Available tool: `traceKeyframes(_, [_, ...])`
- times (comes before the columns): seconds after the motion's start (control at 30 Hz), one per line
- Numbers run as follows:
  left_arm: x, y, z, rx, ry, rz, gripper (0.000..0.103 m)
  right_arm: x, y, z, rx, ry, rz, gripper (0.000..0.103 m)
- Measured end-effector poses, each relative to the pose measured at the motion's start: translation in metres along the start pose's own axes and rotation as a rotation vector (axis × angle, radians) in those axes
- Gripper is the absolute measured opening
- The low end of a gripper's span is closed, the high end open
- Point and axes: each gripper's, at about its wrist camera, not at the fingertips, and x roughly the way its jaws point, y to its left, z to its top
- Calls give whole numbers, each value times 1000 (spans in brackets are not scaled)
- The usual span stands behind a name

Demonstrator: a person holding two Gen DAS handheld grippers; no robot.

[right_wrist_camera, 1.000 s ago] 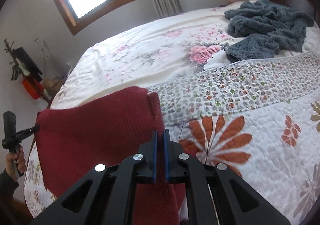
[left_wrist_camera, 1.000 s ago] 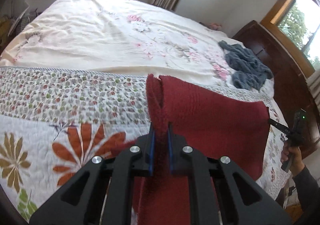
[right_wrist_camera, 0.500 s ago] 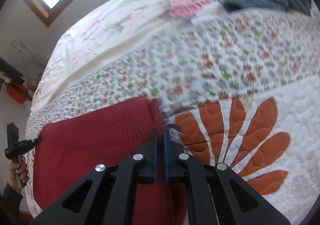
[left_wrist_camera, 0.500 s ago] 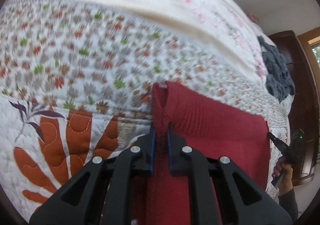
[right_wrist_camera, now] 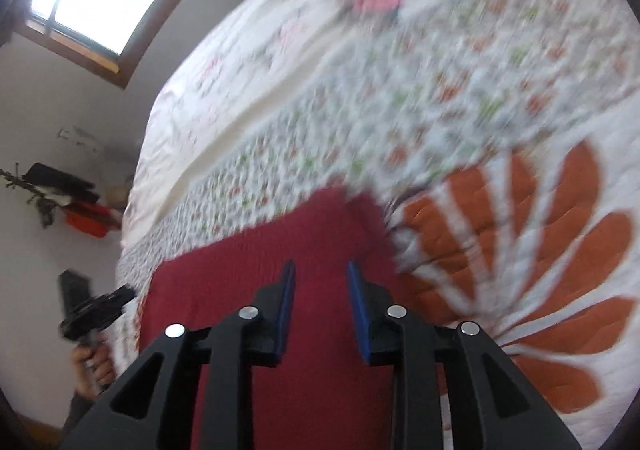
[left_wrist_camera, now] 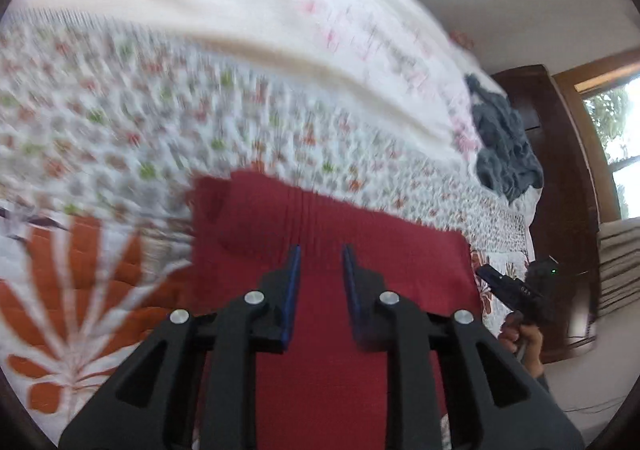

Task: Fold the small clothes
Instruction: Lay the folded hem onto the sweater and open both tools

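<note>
Both claws just let go: half a second ago each was clenched on a top corner of the red cloth [left_wrist_camera: 320,242], now our left claw [left_wrist_camera: 320,266] and right claw [right_wrist_camera: 320,282] are released, fingers spread, nothing between them. Red cloth lies flat on the bed quilt [left_wrist_camera: 100,138], lower centre of both frames, blurry from motion. We judge it spread and ready for the first fold. Grey towel [left_wrist_camera: 504,146] sits upper right, well apart.
</note>
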Motion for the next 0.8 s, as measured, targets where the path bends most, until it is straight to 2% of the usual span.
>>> traceKeyframes(0.07, [20,17,2,-34,45,68,16,15,-12,-2,42,40,5,26])
traceKeyframes(0.1, [27,27,2,-57,60,100,1,18,-19,-4,59,41,-5,17])
traceKeyframes(0.13, [33,41,1,-92,70,118,1,21,-27,-5,73,40,-23,0])
traceKeyframes(0.2, [29,54,-1,-128,58,76,1,24,-45,-7,113,44,-14,0])
traceKeyframes(0.27, [18,49,-6,-107,37,74,0,15,-46,-10,132,31,0,0])
traceKeyframes(0.3, [8,43,-9,-77,20,64,0,9,-40,-12,117,26,15,4])
traceKeyframes(0.33, [-4,33,-15,-33,-4,34,0,3,-33,-15,105,20,49,5])
traceKeyframes(0.4, [-23,15,-34,25,-20,-86,1,-9,-16,-30,85,30,158,5])
traceKeyframes(0.47, [-29,14,-53,38,-15,-138,2,-9,-4,-50,61,72,226,5])
traceKeyframes(0.5, [-26,18,-62,37,0,-129,2,0,4,-67,37,114,232,5])
traceKeyframes(0.57, [-12,36,-78,25,40,-56,1,16,10,-85,0,161,195,5])
traceKeyframes(0.6, [-8,49,-81,-9,46,-34,1,22,9,-90,7,170,182,0])
traceKeyframes(0.7, [-10,71,-79,-56,40,-30,1,26,-6,-92,70,160,178,0])
traceKeyframes(0.77, [-23,65,-82,-46,20,-17,0,20,5,-91,62,152,146,0])
traceKeyframes(0.8, [-35,56,-87,-27,5,-37,0,15,10,-95,55,151,148,4])
